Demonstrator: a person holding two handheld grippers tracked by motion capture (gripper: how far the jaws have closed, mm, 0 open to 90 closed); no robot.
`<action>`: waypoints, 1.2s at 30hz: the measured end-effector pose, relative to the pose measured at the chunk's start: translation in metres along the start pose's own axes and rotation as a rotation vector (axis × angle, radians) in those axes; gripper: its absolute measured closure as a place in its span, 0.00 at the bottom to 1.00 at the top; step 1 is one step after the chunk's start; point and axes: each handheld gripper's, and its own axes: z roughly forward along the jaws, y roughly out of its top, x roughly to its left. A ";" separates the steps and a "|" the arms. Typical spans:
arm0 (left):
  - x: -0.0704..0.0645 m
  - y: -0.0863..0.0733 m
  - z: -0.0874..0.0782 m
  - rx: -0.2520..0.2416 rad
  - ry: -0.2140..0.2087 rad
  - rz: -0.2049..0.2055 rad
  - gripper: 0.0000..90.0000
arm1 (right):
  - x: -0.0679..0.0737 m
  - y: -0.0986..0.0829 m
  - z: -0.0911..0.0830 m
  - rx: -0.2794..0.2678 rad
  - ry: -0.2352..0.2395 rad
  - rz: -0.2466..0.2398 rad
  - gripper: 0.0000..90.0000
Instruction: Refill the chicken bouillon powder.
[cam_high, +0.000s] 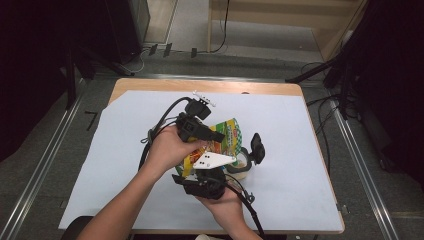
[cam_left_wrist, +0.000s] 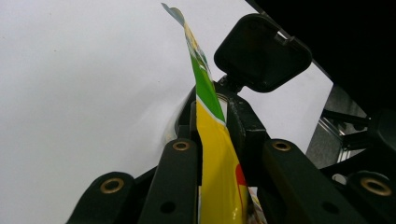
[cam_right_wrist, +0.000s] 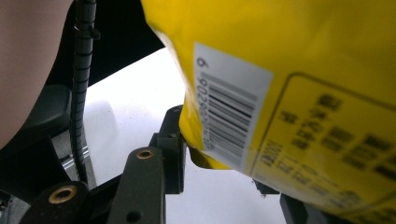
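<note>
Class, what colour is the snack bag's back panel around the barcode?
Yellow: the snack bag shows it best in the right gripper view.

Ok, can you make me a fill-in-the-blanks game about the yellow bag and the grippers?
1. The snack bag is mostly ____ with a green part near its top.
2. In the left gripper view, the left gripper is shut on the bag's thin ____.
3. In the right gripper view, the white patch with black stripes on the bag is a ____.
4. The table is covered by a big ____ sheet.

Missing words: yellow; edge; barcode; white
</note>
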 end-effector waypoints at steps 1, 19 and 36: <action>0.000 0.000 0.000 -0.004 0.002 -0.003 0.91 | 0.000 0.000 0.000 0.001 0.001 0.003 0.70; 0.001 0.003 0.000 -0.027 -0.011 -0.010 0.92 | 0.001 0.003 -0.001 0.012 -0.014 -0.019 0.71; -0.001 0.003 -0.002 -0.033 0.010 0.015 0.95 | 0.001 0.003 -0.002 0.006 -0.006 -0.005 0.73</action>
